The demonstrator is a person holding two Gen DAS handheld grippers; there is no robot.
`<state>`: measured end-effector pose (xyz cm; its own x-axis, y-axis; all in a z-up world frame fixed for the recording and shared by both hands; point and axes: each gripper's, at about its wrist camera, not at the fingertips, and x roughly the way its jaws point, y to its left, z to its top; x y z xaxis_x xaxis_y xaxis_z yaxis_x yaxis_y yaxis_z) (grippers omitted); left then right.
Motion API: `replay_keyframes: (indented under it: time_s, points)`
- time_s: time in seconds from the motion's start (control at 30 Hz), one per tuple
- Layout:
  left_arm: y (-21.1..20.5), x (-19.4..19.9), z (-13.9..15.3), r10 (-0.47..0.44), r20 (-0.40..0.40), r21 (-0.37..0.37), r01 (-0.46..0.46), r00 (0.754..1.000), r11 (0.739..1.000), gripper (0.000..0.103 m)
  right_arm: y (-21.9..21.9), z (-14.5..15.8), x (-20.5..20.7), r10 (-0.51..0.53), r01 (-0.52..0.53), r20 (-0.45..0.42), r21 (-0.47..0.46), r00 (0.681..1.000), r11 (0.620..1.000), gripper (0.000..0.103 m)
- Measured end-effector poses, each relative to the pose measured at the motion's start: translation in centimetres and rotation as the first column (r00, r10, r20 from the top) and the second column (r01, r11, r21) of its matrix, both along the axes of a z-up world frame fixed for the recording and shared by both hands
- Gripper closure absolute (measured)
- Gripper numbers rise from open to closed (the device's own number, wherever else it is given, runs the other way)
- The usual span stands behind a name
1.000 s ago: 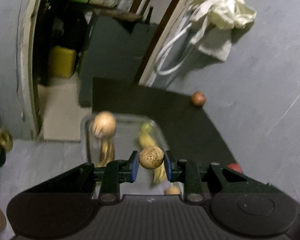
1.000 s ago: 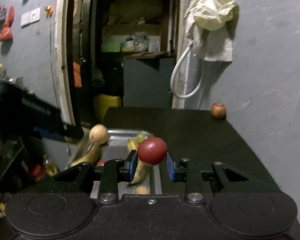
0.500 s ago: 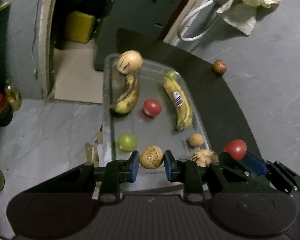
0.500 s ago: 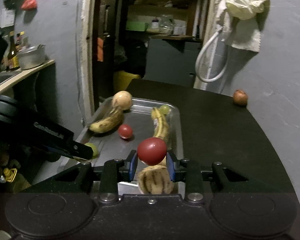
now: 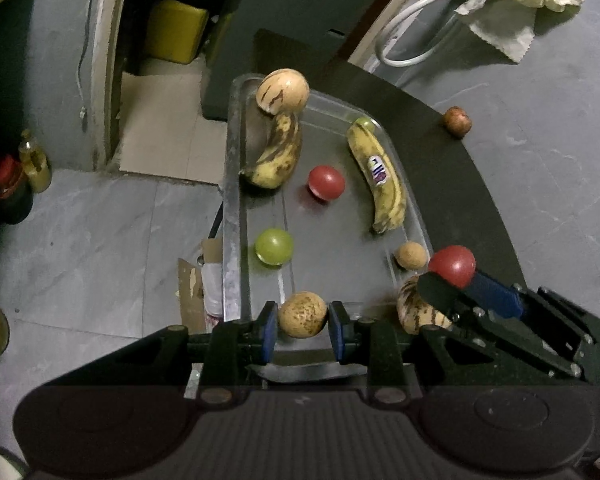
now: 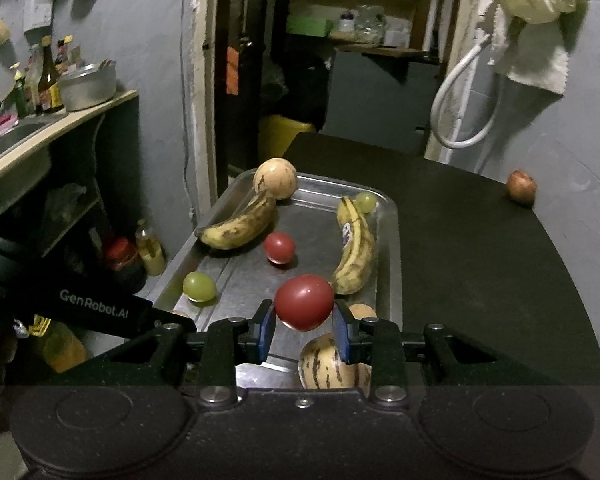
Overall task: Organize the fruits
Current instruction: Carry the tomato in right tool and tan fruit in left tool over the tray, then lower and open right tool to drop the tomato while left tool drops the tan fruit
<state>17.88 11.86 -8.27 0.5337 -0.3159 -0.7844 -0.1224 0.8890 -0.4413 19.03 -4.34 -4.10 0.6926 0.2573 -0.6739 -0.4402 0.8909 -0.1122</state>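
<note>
Both tongs have come lower and tipped further down since a second ago, so the whole metal tray [image 5: 233, 216] now shows where only its far end did. Left tongs [image 5: 302, 325] are clamped on a speckled tan fruit [image 5: 302, 314] above the tray's near edge. Right tongs [image 6: 303, 323] are clamped on a red tomato [image 6: 304, 307] above the near right corner, pointing down and forward.

Parts are hidden: the striped melon [image 6: 332, 368] at that corner is partly covered by the right tongs in both views, and a small brown fruit [image 5: 411, 255] beside it shows only as a sliver behind the pad in the right view. Whether the tomato touches anything below cannot be told.

On the tray lie a spotted banana [image 5: 278, 152] with its tip against a pale round melon [image 5: 283, 90] at the far left corner, a stickered banana [image 5: 378, 174] along the right wall with a small green grape [image 6: 366, 201] at its far end, a second red tomato [image 5: 326, 182] between the bananas, and a green fruit [image 5: 274, 246] near the left wall.

Apart from these, a reddish fruit [image 5: 457, 121] sits alone at the far edge of the dark tabletop [image 6: 480, 260] against the wall. A cloth [image 6: 536, 12] and a white hose [image 6: 456, 112] hang above.
</note>
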Motion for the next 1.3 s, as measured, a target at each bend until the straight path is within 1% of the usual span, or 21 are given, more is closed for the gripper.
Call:
replay_keyframes:
  time_s: [0.2, 0.27, 0.4, 0.57, 0.9, 1.07, 1.3]
  points:
    - [0.1, 0.5, -0.4, 0.047, -0.016, -0.003, -0.047, 0.999, 0.999, 0.074, -0.2, -0.4, 1.8, 0.052, -0.053, -0.027, -0.022, 0.998, 0.998, 0.070]
    - [0.1, 0.6, -0.6, 0.066, -0.024, -0.009, -0.066, 0.998, 0.998, 0.074, -0.5, -0.5, 2.9, 0.070, -0.071, -0.056, -0.019, 0.996, 0.997, 0.070]
    - [-0.1, 0.7, -0.9, 0.094, -0.037, -0.017, -0.094, 0.995, 0.995, 0.074, -0.8, -0.8, 5.2, 0.114, -0.114, -0.144, 0.006, 0.983, 0.993, 0.070]
    - [-0.5, 1.0, -1.1, 0.126, -0.054, -0.030, -0.127, 0.991, 0.991, 0.073, -0.7, -1.4, 6.5, 0.165, -0.169, -0.190, -0.003, 0.968, 0.986, 0.070]
    - [-1.0, 1.3, -1.1, 0.177, -0.057, -0.029, -0.179, 0.982, 0.983, 0.073, -1.0, -2.6, 9.0, 0.205, -0.202, -0.302, 0.041, 0.931, 0.979, 0.070]
    - [-1.2, 1.4, -1.2, 0.193, -0.060, -0.030, -0.196, 0.979, 0.980, 0.073, -0.9, -3.1, 9.3, 0.227, -0.229, -0.330, 0.034, 0.916, 0.973, 0.070]
    - [-1.3, 1.2, -1.3, 0.210, -0.061, -0.034, -0.212, 0.976, 0.977, 0.073, -1.2, -3.6, 9.9, 0.222, -0.219, -0.363, 0.050, 0.905, 0.975, 0.069]
